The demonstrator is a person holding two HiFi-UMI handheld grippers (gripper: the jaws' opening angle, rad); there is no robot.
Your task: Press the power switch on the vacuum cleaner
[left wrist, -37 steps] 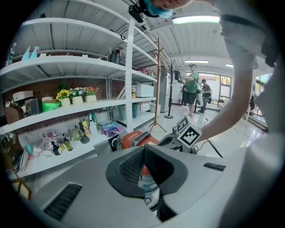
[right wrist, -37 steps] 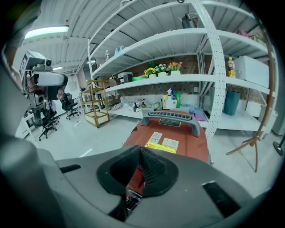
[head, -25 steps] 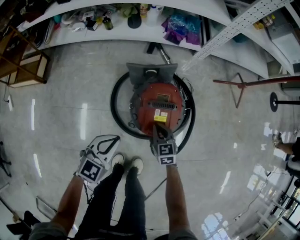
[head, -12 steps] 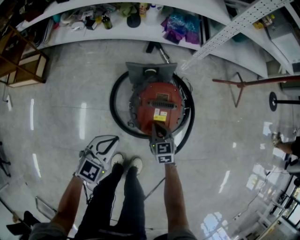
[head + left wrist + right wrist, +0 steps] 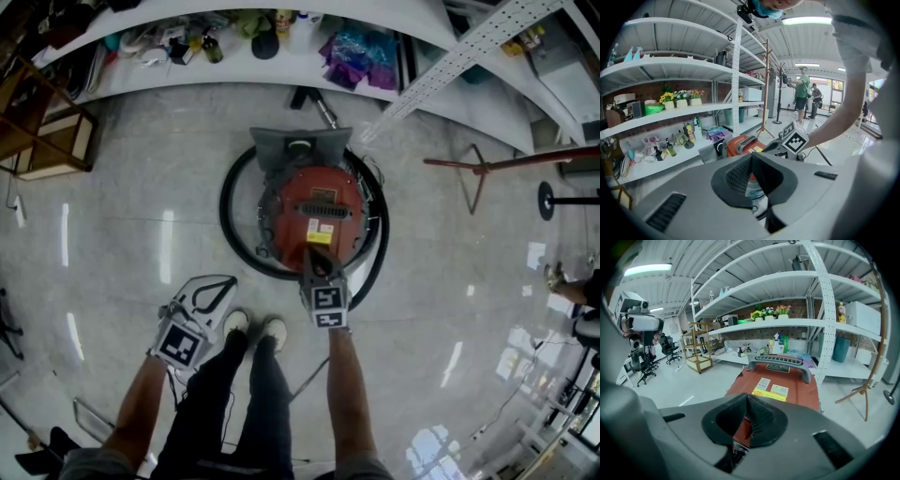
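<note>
Hardly anything has shifted over the last second: the right gripper (image 5: 311, 255) has crept a touch towards 11 o'clock, and the left gripper (image 5: 220, 281) sits where it was. The vacuum cleaner (image 5: 323, 211), a round red canister, stands on the grey floor (image 5: 141, 187) at 12 o'clock from the person's shoes (image 5: 253, 325), ringed by its black hose (image 5: 228, 220). The right gripper's jaws are pressed together with nothing between them, and their tip lies over the canister's rim at 6 o'clock, just below the yellow label (image 5: 321, 236). Whether the tip actually touches the casing or a switch cannot be told. Seen along those jaws (image 5: 748, 401), the red lid (image 5: 799, 380) and its grey handle (image 5: 780, 363) fill the space at 12 o'clock. The left gripper (image 5: 751, 157) is also pressed together and holds nothing. It hangs over bare floor at 8 o'clock from the vacuum cleaner (image 5: 743, 144), well apart from it. White shelves (image 5: 234, 66) run across at 12 o'clock.
</note>
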